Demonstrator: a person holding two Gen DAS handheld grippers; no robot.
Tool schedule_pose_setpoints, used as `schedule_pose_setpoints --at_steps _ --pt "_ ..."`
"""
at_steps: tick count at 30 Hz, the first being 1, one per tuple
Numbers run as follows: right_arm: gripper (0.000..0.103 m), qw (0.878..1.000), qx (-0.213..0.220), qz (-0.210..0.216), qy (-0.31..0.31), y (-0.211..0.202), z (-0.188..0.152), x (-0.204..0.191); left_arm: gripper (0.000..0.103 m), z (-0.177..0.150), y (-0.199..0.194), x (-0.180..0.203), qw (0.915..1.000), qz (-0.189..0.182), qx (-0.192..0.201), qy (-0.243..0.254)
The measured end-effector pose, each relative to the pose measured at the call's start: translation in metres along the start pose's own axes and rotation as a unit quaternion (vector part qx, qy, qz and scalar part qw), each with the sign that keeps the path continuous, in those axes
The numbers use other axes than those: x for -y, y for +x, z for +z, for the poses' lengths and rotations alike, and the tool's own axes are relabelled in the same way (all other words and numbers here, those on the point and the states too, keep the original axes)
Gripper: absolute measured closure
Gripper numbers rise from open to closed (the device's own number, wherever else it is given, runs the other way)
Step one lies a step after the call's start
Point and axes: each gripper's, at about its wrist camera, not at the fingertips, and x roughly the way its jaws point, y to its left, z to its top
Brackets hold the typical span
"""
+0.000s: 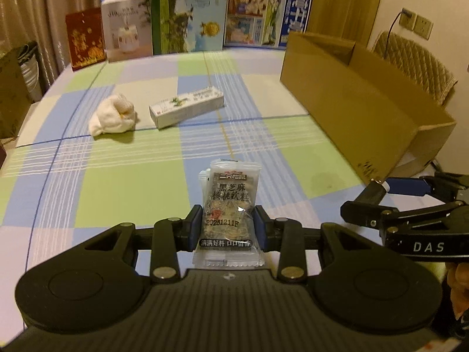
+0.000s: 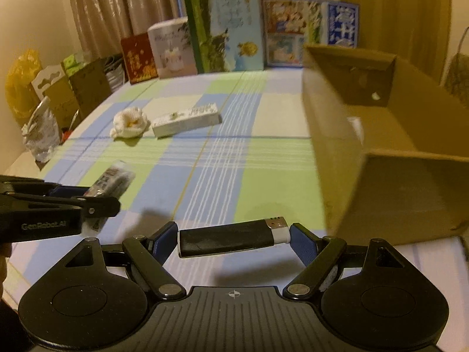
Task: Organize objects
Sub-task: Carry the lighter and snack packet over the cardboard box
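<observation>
- The cardboard box [image 2: 381, 152] is my landmark: it stands open on the checked tablecloth [image 1: 132, 176], and everything loose lies on the cloth to its left. I judge the step in hand to be carrying picked items toward it.
- Inside the box I see bare cardboard walls and floor as far as the right wrist view reaches; something pale shows against the far wall, but I cannot tell what it is.
- Well left of the box, toward the far side of the table, a long white carton [image 1: 186, 106] lies flat, with a crumpled white cloth [image 1: 112, 116] just beyond it. Both wait their turn.
- My left gripper [image 1: 228, 224], left of the box's near corner, is clamped narrowly on a clear snack packet [image 1: 230, 205], its pads pressing both sides.
- My right gripper [image 2: 234, 239], just left of the box's near wall, has its fingers spread wide with a black lighter [image 2: 231, 237] lying crosswise between them. A gap shows at each end, so whether I truly grip it I cannot tell.
- Next, I reckon, I must secure the lighter, then lift each hand over the box's rim and release inside.
</observation>
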Motion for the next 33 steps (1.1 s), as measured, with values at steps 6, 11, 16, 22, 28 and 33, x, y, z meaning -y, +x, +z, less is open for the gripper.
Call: schedule_pose_setpoints --at_steps 6,11,16,22,28,33 --pt "0.023 0.999 0.022 -0.018 0.023 -0.049 -0.002 0.014 0.072 -0.003 -0.039 0.029 0.9997 -0.007 0.014 -0.017" --pt "0.023 0.998 0.038 -0.034 0.038 -0.086 -0.001 0.03 0.072 -0.001 -0.063 0.06 0.9993 -0.02 0.028 -0.016" --pt "0.023 0.996 0.056 -0.049 0.047 -0.118 -0.001 0.044 0.072 0.001 -0.08 0.09 0.9987 -0.034 0.037 -0.011" --pt "0.023 0.994 0.071 -0.067 0.05 -0.148 -0.004 0.061 0.072 0.005 -0.095 0.118 0.9977 -0.049 0.046 0.001" --pt "0.023 0.992 0.08 -0.076 0.056 -0.165 -0.004 0.075 0.072 0.006 -0.1 0.135 0.9971 -0.058 0.048 0.013" --pt "0.023 0.991 0.086 -0.081 0.06 -0.174 -0.005 0.084 0.072 0.007 -0.103 0.144 0.9965 -0.064 0.051 0.02"
